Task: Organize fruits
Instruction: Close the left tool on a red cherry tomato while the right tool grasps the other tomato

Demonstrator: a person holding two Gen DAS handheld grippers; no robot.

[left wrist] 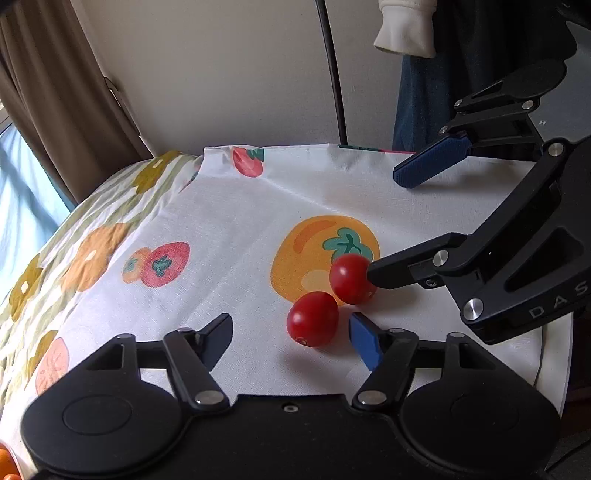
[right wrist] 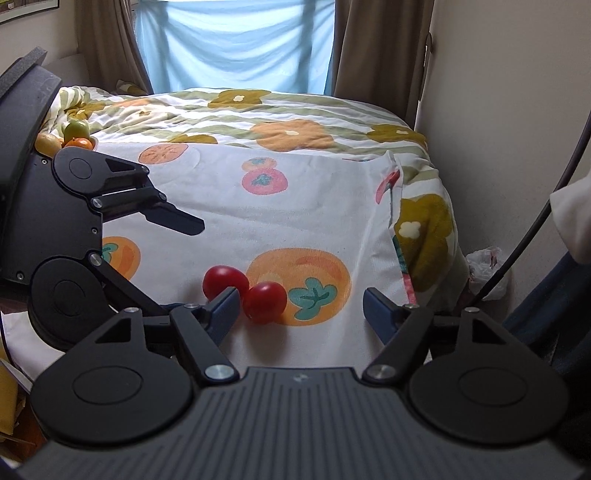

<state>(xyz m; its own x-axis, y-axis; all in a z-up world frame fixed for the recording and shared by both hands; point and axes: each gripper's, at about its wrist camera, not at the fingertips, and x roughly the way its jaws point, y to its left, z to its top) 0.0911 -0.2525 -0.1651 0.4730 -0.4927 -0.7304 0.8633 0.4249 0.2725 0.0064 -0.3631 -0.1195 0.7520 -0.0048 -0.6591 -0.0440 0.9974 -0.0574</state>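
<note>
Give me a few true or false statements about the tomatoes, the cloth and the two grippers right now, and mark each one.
1. Two red tomatoes lie side by side on the printed cloth. True.
2. The left gripper is clamped on a tomato. False: its fingers stand apart, the nearer tomato between them, unpressed.
3. The right gripper has both tomatoes between its fingers. False: only one; the other lies outside its left finger.
4. More fruit sits at the far left of the bed. True.

Black gripper (left wrist: 290, 334), blue pads (left wrist: 365, 345), silver screws, white sleeve (left wrist: 406, 27)
</note>
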